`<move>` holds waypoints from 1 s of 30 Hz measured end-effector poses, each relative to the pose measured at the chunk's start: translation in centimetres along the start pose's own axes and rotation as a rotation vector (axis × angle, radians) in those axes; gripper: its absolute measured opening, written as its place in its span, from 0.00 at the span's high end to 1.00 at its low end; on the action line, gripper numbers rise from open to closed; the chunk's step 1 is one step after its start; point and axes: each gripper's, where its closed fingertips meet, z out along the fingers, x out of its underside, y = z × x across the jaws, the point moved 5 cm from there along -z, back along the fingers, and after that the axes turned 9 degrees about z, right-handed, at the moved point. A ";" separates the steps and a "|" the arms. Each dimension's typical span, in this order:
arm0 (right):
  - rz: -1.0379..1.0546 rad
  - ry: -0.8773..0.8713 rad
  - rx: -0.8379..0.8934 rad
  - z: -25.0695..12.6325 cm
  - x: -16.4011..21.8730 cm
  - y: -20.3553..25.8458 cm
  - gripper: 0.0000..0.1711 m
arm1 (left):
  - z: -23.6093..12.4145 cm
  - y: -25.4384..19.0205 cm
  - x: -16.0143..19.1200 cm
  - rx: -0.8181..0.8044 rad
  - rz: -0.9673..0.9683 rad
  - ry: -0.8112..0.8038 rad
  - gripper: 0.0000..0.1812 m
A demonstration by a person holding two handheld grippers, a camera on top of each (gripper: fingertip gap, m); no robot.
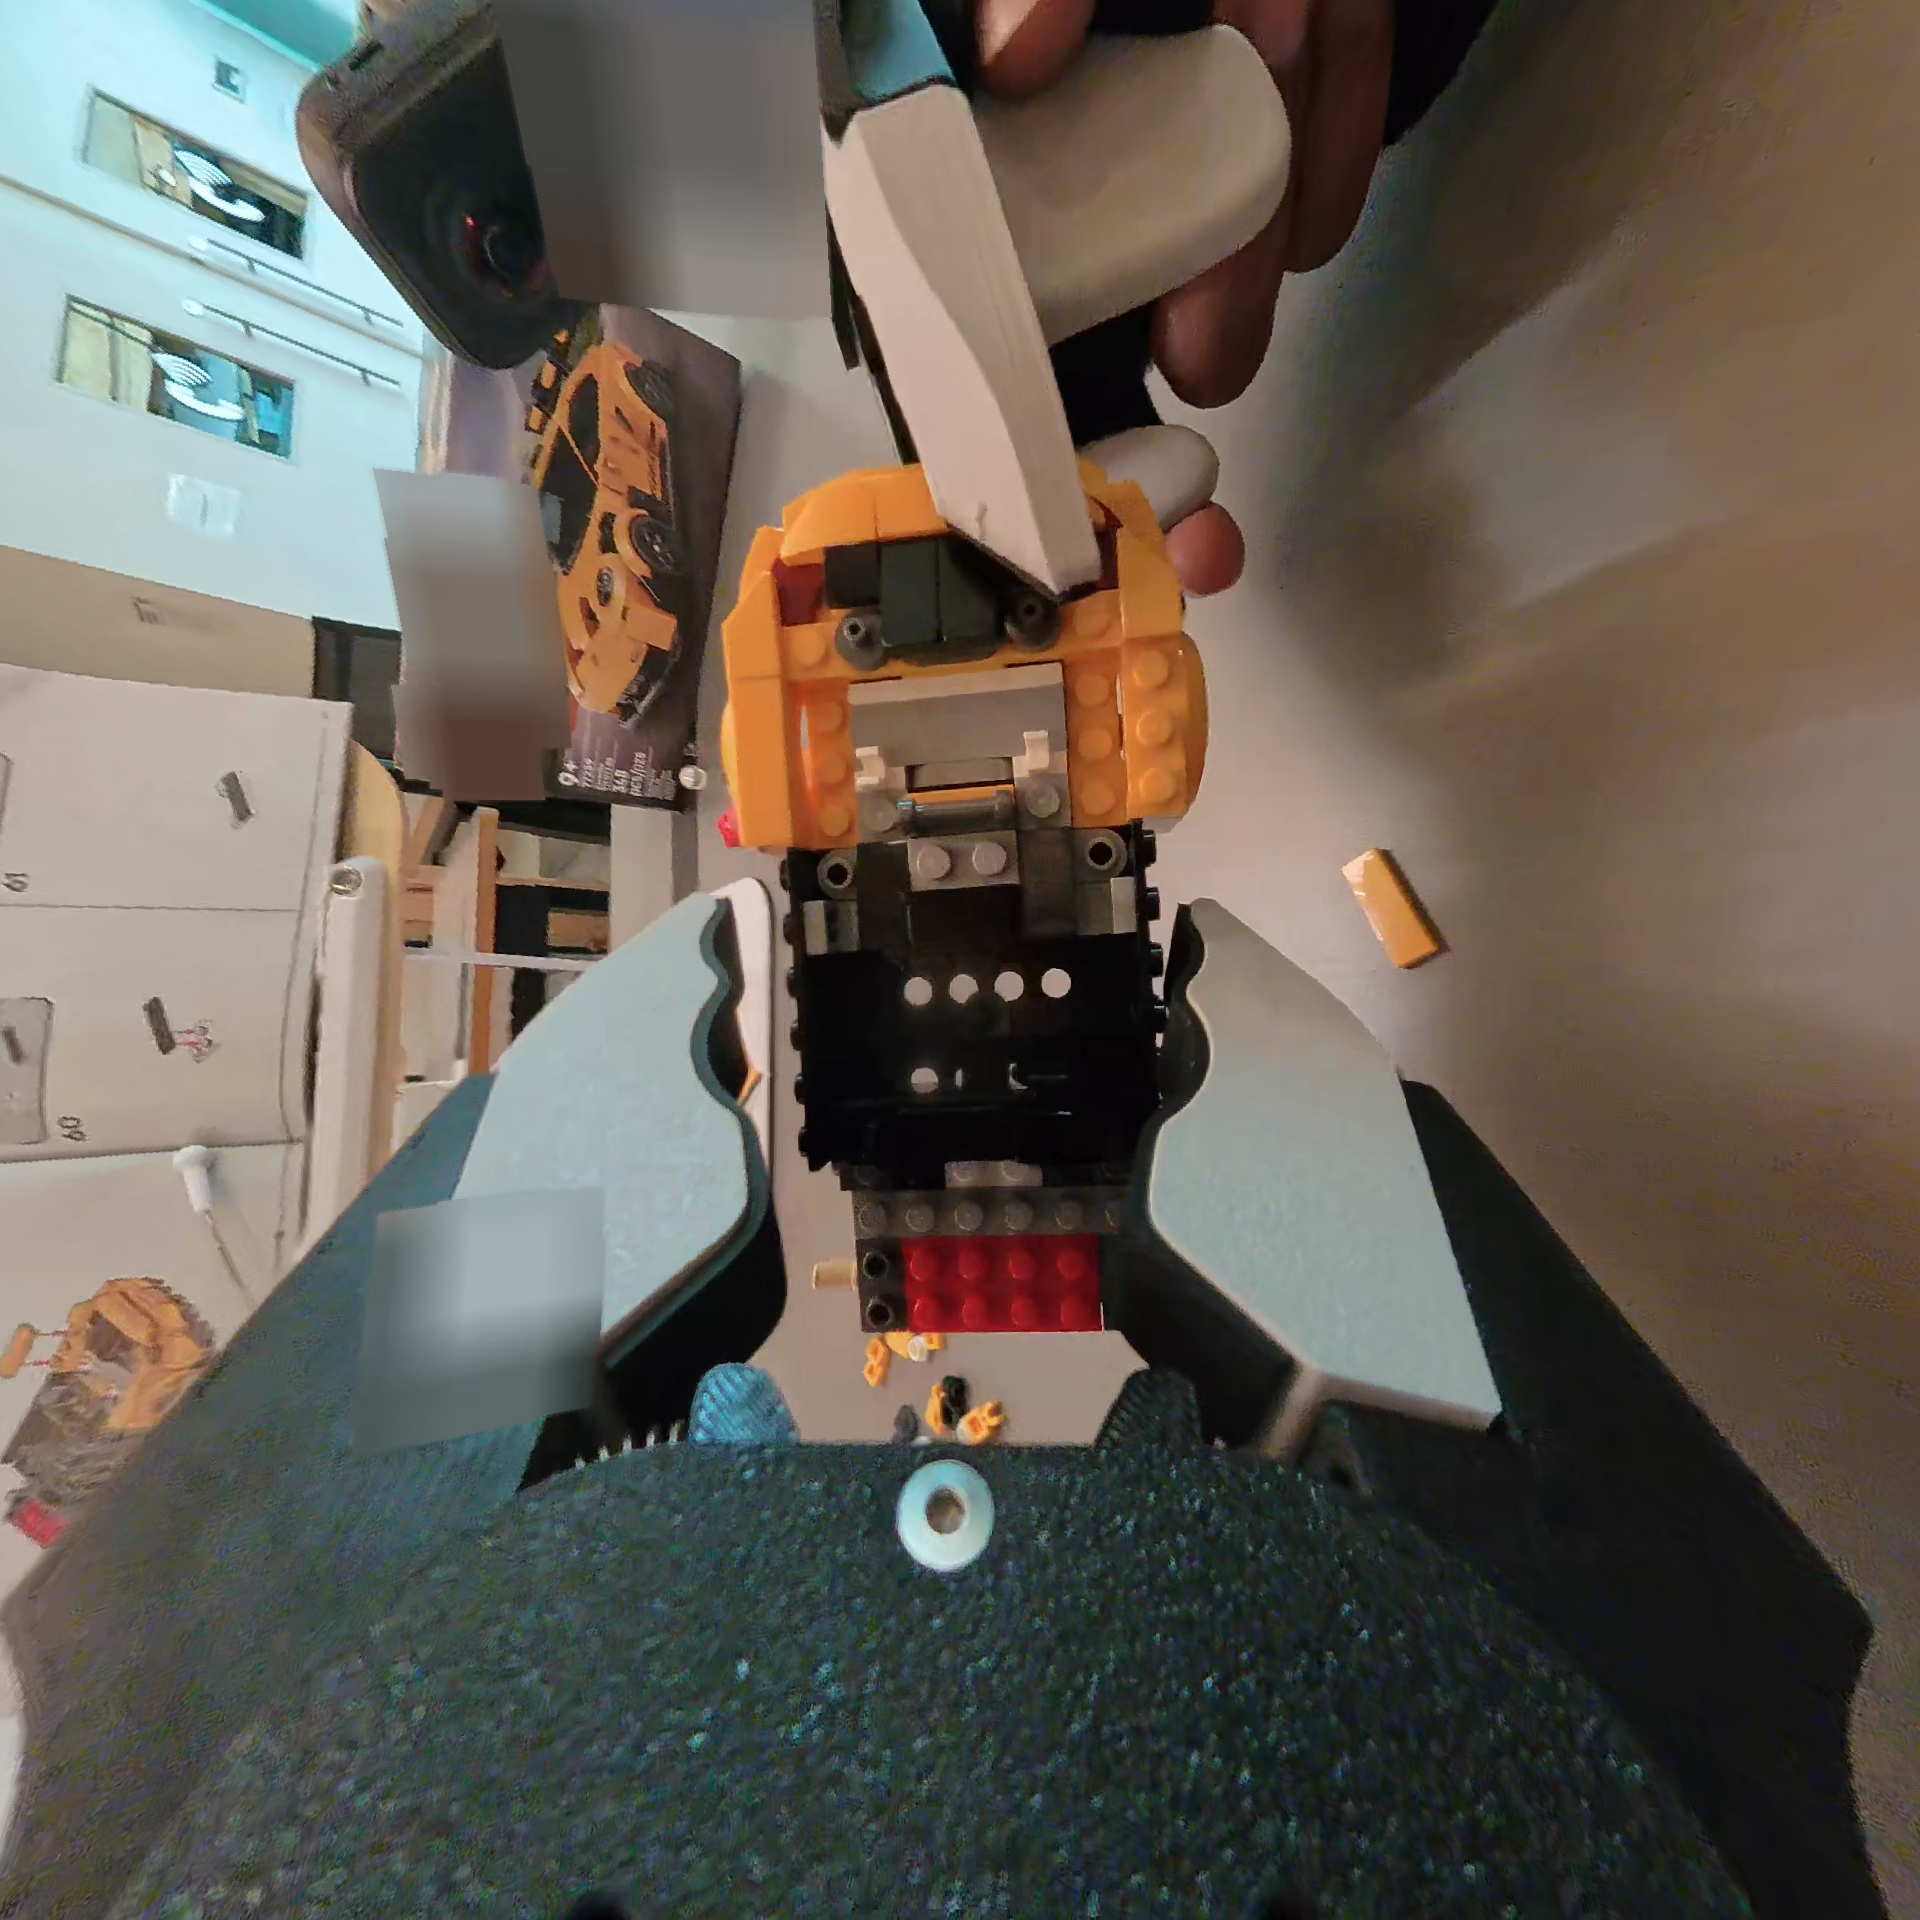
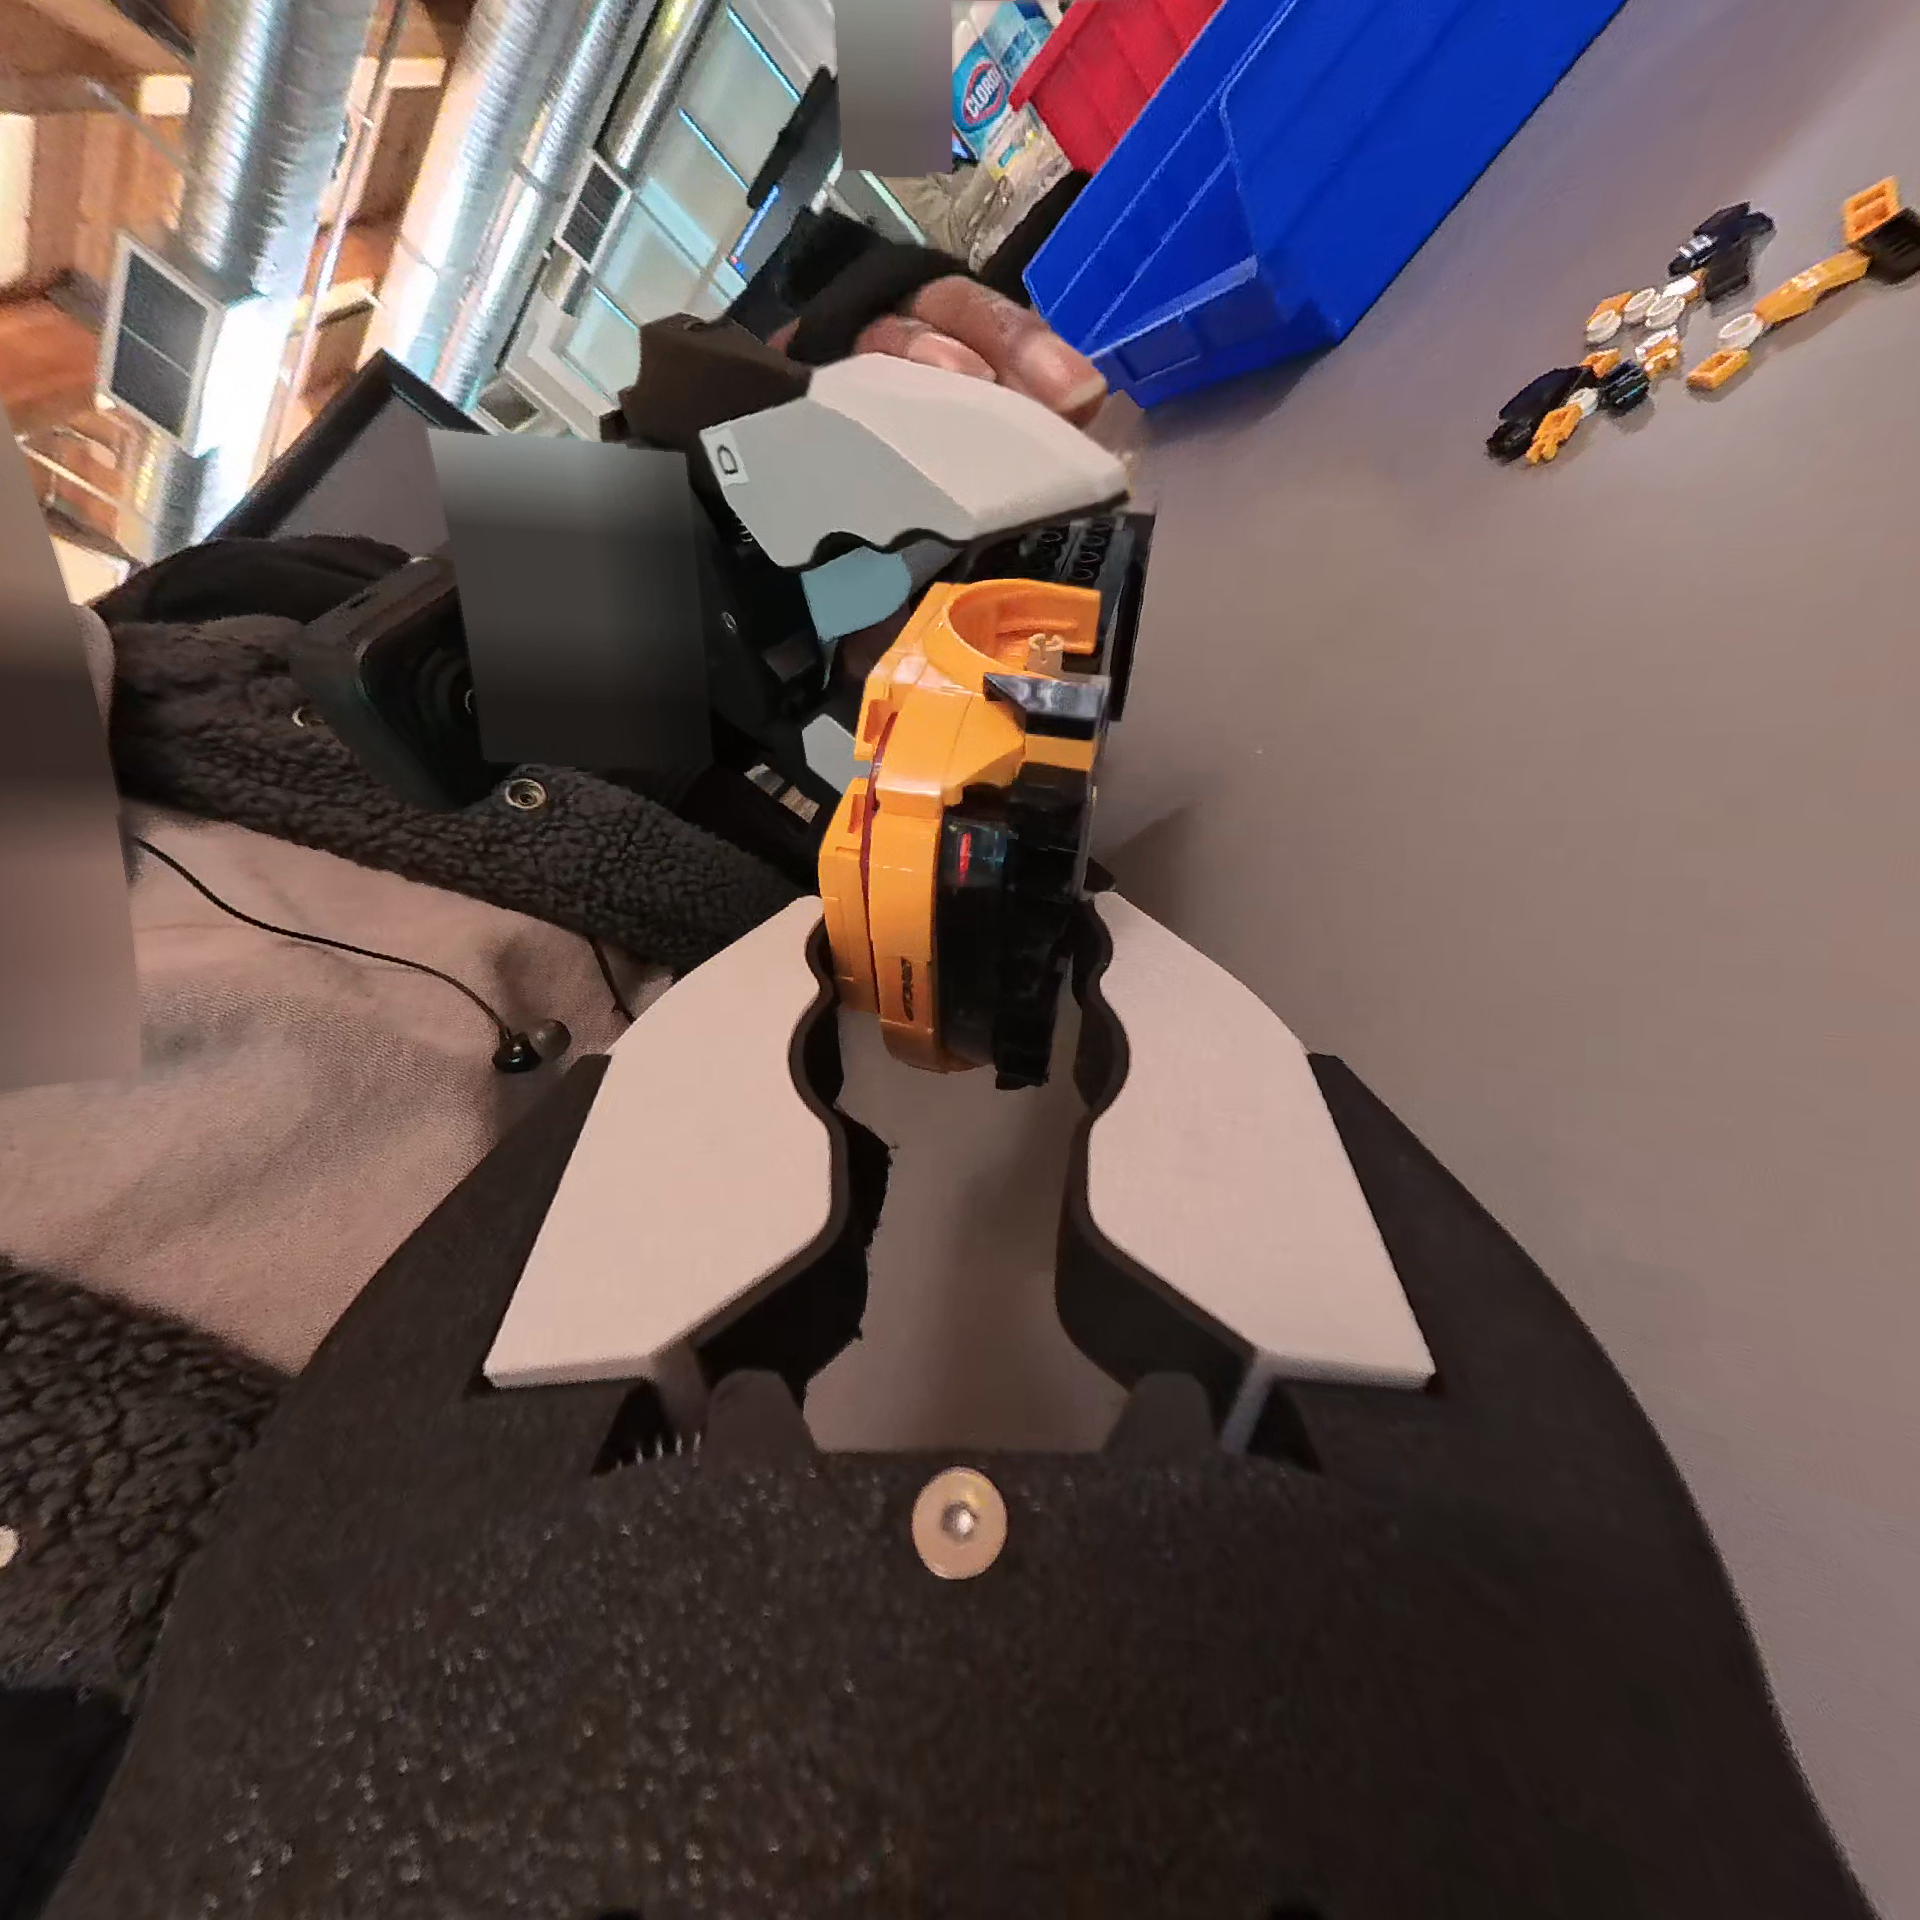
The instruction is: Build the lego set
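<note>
A partly built lego car (image 1: 966,831) is held above the grey table between both grippers. It has an orange rear body, a black middle chassis and a red plate at the near end. My left gripper (image 1: 971,935) is shut on the black middle, one finger on each side. My right gripper (image 2: 956,935) is shut on the car's orange and black end (image 2: 935,883). In the left wrist view a right gripper finger (image 1: 977,416) comes down from the top onto the orange part. In the right wrist view the left gripper's fingers (image 2: 935,468) hold the far end.
A loose orange piece (image 1: 1392,906) lies on the table to the right of the car. Small loose parts (image 1: 935,1392) lie below it. The lego box (image 1: 623,561) stands behind. A blue bin (image 2: 1299,177), a red bin (image 2: 1112,52) and several small parts (image 2: 1662,322) are at the far right. There is about 5 cm between the tips of the two grippers.
</note>
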 end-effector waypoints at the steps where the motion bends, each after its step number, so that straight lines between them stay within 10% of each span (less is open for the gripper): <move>1: 0.000 0.000 -0.001 0.0 0.0 0.0 0.75 | 0.0 -0.1 0.0 0.019 -0.017 0.006 0.57; 15: 0.027 -0.002 0.004 -0.7 -1.1 0.4 0.62 | 0.0 -1.8 0.8 0.265 -0.339 -0.018 0.64; 30: -0.395 0.368 0.401 1.2 2.9 -1.5 0.73 | 0.4 -5.2 4.7 0.520 -0.747 0.028 0.65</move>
